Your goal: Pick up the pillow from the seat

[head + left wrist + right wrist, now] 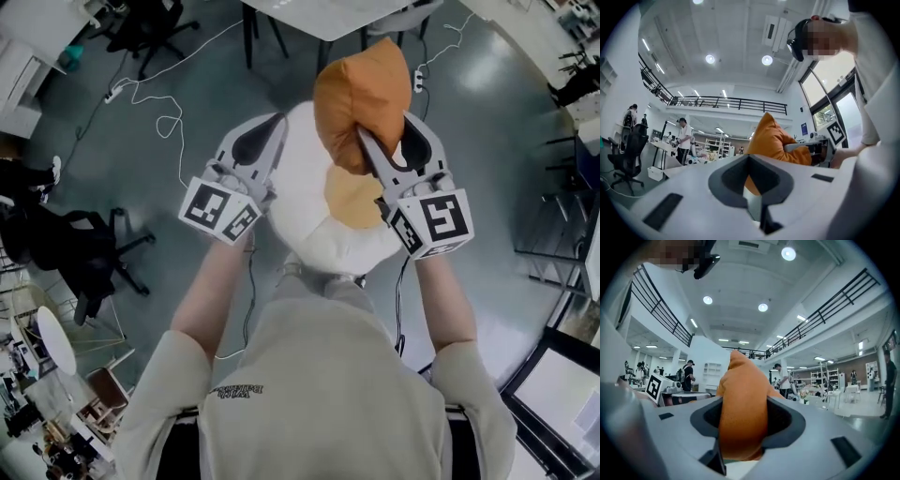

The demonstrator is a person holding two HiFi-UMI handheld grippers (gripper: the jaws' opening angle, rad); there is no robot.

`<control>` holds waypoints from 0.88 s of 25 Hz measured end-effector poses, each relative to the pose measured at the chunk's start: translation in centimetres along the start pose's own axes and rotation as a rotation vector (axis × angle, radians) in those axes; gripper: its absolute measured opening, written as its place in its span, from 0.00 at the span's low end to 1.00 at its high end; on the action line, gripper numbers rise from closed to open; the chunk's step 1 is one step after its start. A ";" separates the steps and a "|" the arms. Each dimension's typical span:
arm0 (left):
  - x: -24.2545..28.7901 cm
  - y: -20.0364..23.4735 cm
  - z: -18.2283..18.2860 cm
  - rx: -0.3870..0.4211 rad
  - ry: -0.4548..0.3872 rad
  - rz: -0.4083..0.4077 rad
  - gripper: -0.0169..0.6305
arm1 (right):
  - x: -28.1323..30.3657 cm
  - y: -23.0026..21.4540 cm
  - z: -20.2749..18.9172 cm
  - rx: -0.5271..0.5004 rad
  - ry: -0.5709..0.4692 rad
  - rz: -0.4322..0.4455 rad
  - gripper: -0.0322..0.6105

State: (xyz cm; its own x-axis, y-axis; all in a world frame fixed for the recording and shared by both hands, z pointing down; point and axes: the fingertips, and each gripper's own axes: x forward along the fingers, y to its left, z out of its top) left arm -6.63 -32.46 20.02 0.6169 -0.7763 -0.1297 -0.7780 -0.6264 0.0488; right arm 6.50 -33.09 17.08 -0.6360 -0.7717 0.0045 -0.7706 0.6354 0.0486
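A pillow, orange point(361, 89) at its far end and white point(309, 187) nearer me, is held up in the air in front of the person's chest, over the grey floor. My right gripper point(386, 131) is shut on the orange part, which bulges up between its jaws point(743, 394) in the right gripper view. My left gripper point(267, 131) sits against the pillow's white left edge, its jaws nearly together with a thin strip of fabric point(751, 187) between them. The orange end point(773, 138) shows beyond them. No seat is in view.
A black office chair point(84, 248) stands on the floor at the left, with white cables point(169, 122) trailing beyond it. A white table point(328, 14) is at the top. Desks, shelving and several standing people show far off in both gripper views.
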 end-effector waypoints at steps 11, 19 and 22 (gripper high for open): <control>-0.9 -3.4 10.6 0.055 -0.124 -0.091 0.04 | -6.2 -0.5 11.3 -0.065 -0.229 -0.085 0.41; -2.7 -7.5 11.1 0.072 -0.162 -0.131 0.04 | -11.3 0.8 11.6 -0.109 -0.293 -0.109 0.42; -3.1 -8.5 10.5 0.084 -0.155 -0.144 0.04 | -12.5 0.5 10.9 -0.096 -0.312 -0.123 0.43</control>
State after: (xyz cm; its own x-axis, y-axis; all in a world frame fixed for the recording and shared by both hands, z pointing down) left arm -3.20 -23.96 9.60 0.7015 -0.6554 -0.2799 -0.6946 -0.7167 -0.0625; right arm 13.66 -22.80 6.19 -0.5314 -0.7875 -0.3123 -0.8446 0.5210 0.1232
